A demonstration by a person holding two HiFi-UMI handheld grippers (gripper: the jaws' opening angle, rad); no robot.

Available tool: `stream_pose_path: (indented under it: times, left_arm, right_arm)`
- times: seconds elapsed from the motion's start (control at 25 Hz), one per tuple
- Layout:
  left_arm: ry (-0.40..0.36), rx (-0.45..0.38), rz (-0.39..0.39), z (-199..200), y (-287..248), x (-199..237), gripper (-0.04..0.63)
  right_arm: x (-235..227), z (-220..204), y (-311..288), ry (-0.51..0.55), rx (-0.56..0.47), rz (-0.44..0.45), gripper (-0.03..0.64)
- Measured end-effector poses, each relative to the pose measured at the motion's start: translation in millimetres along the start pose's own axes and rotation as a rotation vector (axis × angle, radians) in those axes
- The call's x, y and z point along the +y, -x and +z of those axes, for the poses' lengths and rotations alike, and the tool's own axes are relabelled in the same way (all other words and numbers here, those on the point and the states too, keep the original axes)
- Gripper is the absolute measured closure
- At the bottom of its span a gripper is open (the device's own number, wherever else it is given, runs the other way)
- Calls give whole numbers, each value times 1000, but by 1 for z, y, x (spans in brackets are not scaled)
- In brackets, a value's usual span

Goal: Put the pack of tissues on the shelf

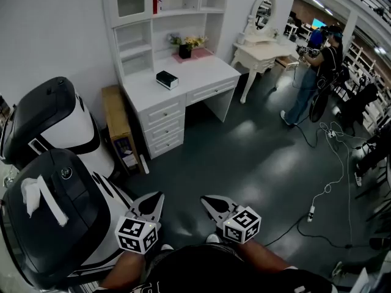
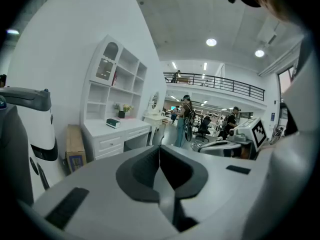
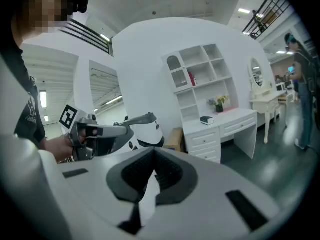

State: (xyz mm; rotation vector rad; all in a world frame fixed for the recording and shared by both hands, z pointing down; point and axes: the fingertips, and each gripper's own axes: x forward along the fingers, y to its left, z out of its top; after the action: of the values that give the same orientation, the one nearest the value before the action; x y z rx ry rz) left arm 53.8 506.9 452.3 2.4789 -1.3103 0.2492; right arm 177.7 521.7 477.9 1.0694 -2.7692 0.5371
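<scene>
The pack of tissues (image 1: 167, 79), a small dark box, lies on the white desk (image 1: 201, 72) across the room, below the white shelf unit (image 1: 177, 17). It also shows far off in the left gripper view (image 2: 113, 123) and the right gripper view (image 3: 207, 120). Both grippers are held low near my body, well short of the desk. My left gripper (image 1: 157, 198) is shut with nothing in it, its jaws meeting in a line (image 2: 159, 150). My right gripper (image 1: 206, 200) is shut and empty too (image 3: 153, 152).
Two large black-and-white machines (image 1: 55, 212) stand at my left. A brown box (image 1: 119, 127) leans beside the desk. A flower pot (image 1: 185, 50) sits on a pink mat. A dressing table with mirror (image 1: 263, 41), a standing person (image 1: 311, 72) and floor cables (image 1: 324, 188) are at the right.
</scene>
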Motion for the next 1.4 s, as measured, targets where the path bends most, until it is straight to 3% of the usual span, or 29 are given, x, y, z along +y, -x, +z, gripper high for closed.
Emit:
stream_pose_path:
  times: [0.4, 0.96, 1.2, 1.4]
  left_arm:
    - [-5, 15, -25, -8, 18, 13, 580]
    - [10, 56, -76, -40, 46, 40, 578]
    - [20, 83, -108, -47, 35, 37, 580]
    - [24, 97, -90, -43, 11, 47, 580]
  right_arm:
    - [26, -11, -20, 17, 14, -20, 607]
    - [55, -42, -35, -62, 39, -107, 607]
    - [44, -43, -34, -76, 46, -141, 607]
    - [18, -32, -57, -89, 31, -126, 607]
